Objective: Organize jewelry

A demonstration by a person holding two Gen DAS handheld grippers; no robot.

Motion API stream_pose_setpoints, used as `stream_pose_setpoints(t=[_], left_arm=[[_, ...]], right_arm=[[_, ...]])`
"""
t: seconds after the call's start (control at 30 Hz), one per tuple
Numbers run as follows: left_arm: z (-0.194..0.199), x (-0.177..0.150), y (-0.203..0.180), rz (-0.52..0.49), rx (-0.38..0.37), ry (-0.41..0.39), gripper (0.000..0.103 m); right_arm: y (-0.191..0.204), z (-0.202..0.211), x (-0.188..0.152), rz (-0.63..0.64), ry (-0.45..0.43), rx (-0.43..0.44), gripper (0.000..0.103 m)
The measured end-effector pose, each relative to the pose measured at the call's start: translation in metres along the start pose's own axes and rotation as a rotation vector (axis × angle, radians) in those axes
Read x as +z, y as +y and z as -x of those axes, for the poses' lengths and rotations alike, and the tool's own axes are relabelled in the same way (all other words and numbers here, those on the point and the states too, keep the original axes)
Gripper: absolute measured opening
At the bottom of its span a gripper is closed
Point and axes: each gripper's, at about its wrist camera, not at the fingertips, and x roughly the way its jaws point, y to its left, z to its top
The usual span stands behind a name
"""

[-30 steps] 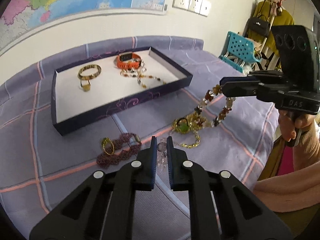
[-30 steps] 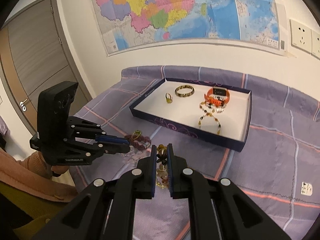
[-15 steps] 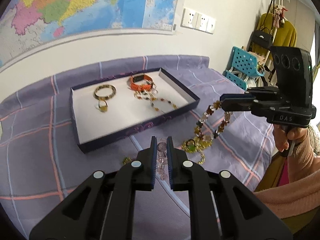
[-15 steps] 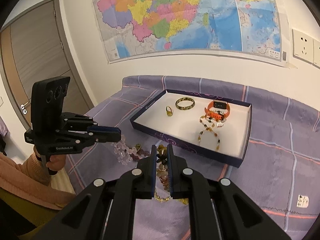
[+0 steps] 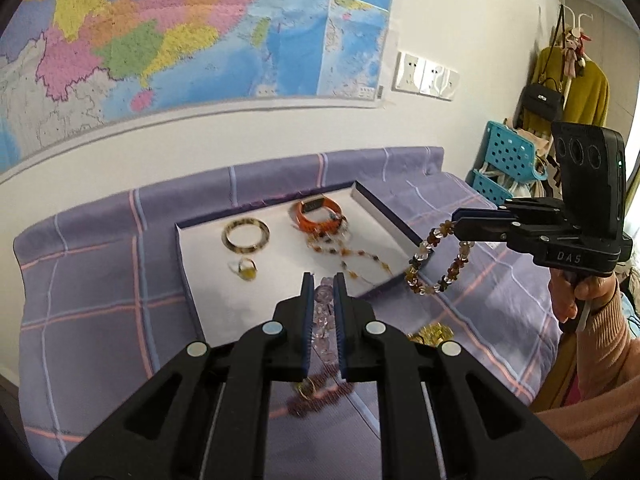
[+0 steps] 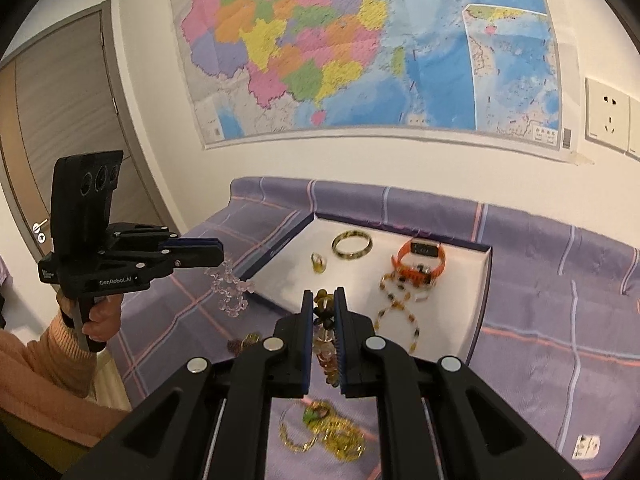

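left wrist view: the left gripper [image 5: 323, 280] is clamped narrow on a clear pale-pink crystal bead bracelet [image 5: 323, 312], held lifted near the front wall of the shallow white-lined tray with dark blue sides [image 5: 188, 272]. the right gripper [image 5: 460, 222] pinches a brown and amber flower-bead bracelet [image 5: 434, 264], which hangs in a loop just over the tray's right corner. this looks like the carry step, both pieces on their way in. the next move calls for bringing each bracelet over bare white floor, lowering it until it rests, then spreading the tongs.

the tray holds a mottled yellow-brown bangle [image 5: 245, 234], a gold ring with a yellow stone [image 5: 246, 269], an orange strap watch [image 5: 318, 216] and an amber bead strand [image 5: 346, 258] touching the watch. on the purple checked cloth [image 5: 92, 292], a dark purple bead bracelet [image 5: 320, 394] and what seems a gold chain heap [image 6: 328, 434], blurred, are not yet in the tray.
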Motion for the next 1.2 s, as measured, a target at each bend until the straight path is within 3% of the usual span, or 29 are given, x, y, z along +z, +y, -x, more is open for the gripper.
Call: stream_pose_setpoints(t=[0.43, 1.2], left_arm=[[-0.045, 0.027, 0.019, 0.001, 0.031, 0.027, 0.010], [-0.111, 0.028, 0.047, 0.070, 0.076, 0.117, 0.010]], right_arm=[[-0.024, -0.037, 0.027, -0.044, 0.005, -0.008, 0.008], [-0.060, -0.105, 0.030, -0.151, 0.080, -0.021, 0.008]])
